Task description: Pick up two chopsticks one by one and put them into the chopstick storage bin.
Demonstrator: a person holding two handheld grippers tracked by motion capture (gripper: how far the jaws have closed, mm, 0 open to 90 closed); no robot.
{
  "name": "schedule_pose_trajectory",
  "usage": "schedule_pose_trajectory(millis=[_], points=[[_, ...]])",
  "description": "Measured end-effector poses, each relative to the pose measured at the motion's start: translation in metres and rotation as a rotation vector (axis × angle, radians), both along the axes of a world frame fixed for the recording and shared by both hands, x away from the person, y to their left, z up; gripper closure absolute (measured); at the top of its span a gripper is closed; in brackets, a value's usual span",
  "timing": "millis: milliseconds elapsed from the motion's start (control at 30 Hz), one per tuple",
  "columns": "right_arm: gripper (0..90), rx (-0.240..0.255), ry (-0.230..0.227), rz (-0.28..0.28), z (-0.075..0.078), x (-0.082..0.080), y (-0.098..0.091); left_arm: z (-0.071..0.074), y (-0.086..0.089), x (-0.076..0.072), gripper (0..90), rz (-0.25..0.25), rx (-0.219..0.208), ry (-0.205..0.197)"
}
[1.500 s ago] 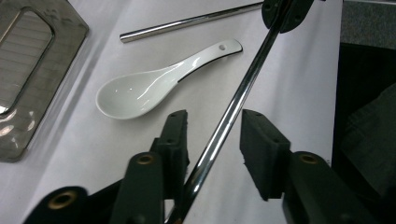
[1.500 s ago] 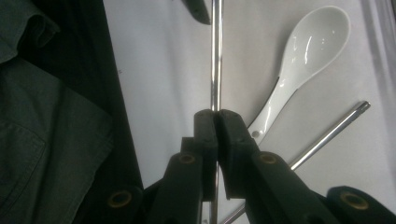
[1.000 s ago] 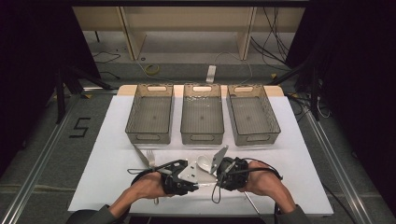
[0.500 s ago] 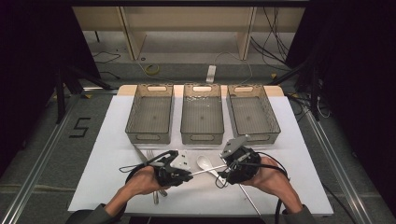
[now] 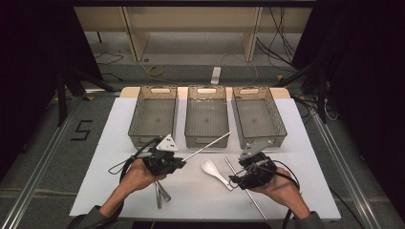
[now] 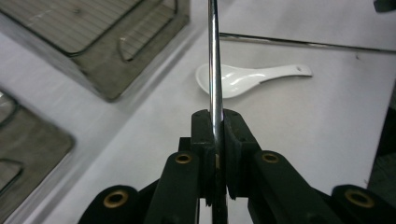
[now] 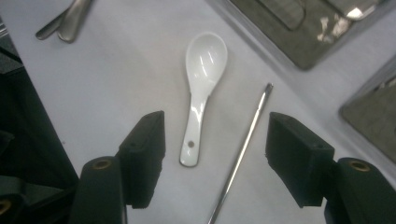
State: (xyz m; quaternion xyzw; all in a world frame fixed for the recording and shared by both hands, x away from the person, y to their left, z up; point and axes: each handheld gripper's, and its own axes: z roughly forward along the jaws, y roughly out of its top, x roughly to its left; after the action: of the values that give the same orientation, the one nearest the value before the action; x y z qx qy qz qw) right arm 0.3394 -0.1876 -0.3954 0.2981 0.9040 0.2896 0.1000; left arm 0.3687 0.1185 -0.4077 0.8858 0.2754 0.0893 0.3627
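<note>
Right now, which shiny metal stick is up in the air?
The stick pinched in the left tongs, pointing toward the middle basket. The other stick lies flat on the table beside the white spoon.

Left gripper (image 5: 177, 161) clamps a metal chopstick (image 5: 206, 146), rod angled up toward the middle basket (image 5: 206, 117). Right gripper (image 5: 237, 179), jaws just opened, hovers beside white spoon (image 5: 214, 171). Second chopstick (image 5: 244, 187) lies on the white mat (image 5: 305, 167) under it.

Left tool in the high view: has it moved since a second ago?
Yes. The left tool, shut on a metal chopstick, has shifted left and toward the left basket, away from the white spoon.
</note>
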Motion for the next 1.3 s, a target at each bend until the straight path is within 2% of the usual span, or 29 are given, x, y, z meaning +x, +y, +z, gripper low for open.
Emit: schedule_pose_trajectory(millis=[67,167,233,300,500,800,933,1133,1300], points=[[36.3,-0.011,0.018,-0.033,-0.006,0.001,-0.004,0.001,0.004,0.003,83.7,0.03,-0.006,-0.007],[35.4,-0.011,0.03,-0.053,-0.012,0.003,-0.009,0.002,0.01,0.006,83.6,0.047,-0.023,0.001],[32.7,-0.011,0.059,-0.075,-0.02,0.003,-0.016,0.004,0.016,0.01,83.6,0.059,-0.023,0.007],[31.4,-0.017,0.058,-0.088,-0.024,0.003,-0.02,0.005,0.017,0.011,83.6,0.065,-0.023,0.002],[28.9,-0.022,0.064,-0.135,-0.031,0.001,-0.027,0.011,0.028,0.017,83.7,0.123,-0.041,-0.018],[28.7,-0.024,0.076,-0.148,-0.037,-0.001,-0.03,0.019,0.057,0.04,83.6,0.264,-0.07,-0.033],[28.8,-0.023,0.084,-0.144,-0.038,-0.002,-0.031,0.022,0.069,0.051,83.7,0.317,-0.086,-0.027],[27.6,-0.025,0.094,-0.15,-0.04,-0.002,-0.034,0.025,0.085,0.068,83.6,0.371,-0.096,-0.02],[27.4,-0.021,0.101,-0.151,-0.041,-0.002,-0.035,0.026,0.095,0.085,83.6,0.457,-0.114,-0.017]])
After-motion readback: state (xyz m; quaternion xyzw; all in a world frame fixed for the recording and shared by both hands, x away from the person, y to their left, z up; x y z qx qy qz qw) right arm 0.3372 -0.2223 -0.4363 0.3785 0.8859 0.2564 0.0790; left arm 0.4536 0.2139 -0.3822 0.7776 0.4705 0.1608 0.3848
